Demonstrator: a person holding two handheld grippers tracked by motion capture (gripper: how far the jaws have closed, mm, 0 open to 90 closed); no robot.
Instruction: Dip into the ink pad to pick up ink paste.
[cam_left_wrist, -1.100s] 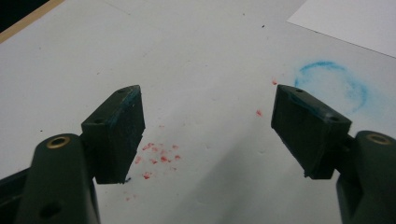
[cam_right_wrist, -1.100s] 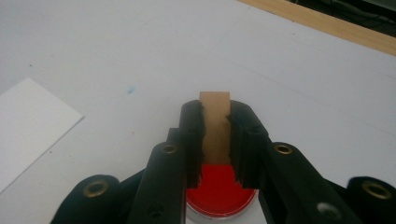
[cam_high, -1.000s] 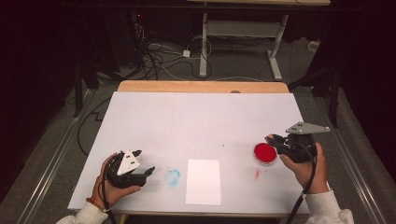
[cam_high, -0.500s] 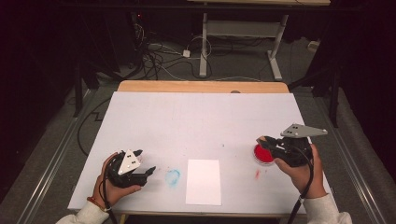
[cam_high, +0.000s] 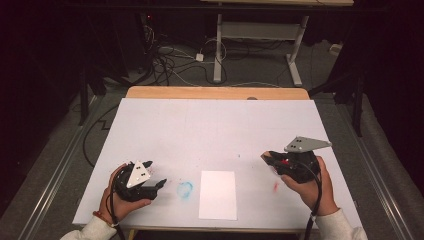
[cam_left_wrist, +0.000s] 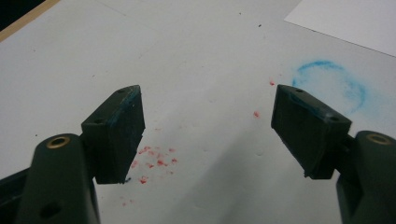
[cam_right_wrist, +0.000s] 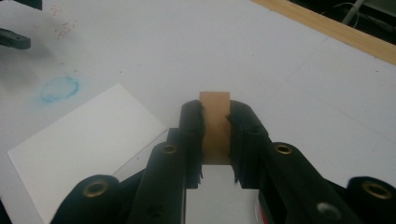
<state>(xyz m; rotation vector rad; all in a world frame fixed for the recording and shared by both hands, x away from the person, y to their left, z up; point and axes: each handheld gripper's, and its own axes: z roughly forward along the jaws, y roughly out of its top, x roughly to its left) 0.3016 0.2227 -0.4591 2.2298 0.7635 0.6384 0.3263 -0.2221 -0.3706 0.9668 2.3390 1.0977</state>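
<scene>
My right gripper (cam_high: 267, 157) (cam_right_wrist: 215, 109) is shut on a flat tan block (cam_right_wrist: 215, 126) that stands upright between its pads, over the white table's right side. A speck of red (cam_high: 285, 161) shows under that gripper. A white sheet of paper (cam_high: 218, 194) (cam_right_wrist: 79, 140) lies near the front edge, just left of it. My left gripper (cam_high: 156, 173) (cam_left_wrist: 205, 126) rests low at the front left, open, with nothing between its pads. A blue ring stain (cam_high: 184, 189) (cam_left_wrist: 329, 84) lies between the left gripper and the sheet.
Red specks (cam_left_wrist: 154, 158) dot the white tabletop (cam_high: 215, 130) under the left gripper, and a red smear (cam_high: 275, 186) lies near the right hand. A wooden strip (cam_high: 215, 92) runs along the far edge. Cables (cam_high: 170, 60) and desk legs (cam_high: 218, 55) stand on the floor beyond.
The right gripper has slid left toward the sheet and now covers the red disc that lay beside it. The left gripper has stayed put.
</scene>
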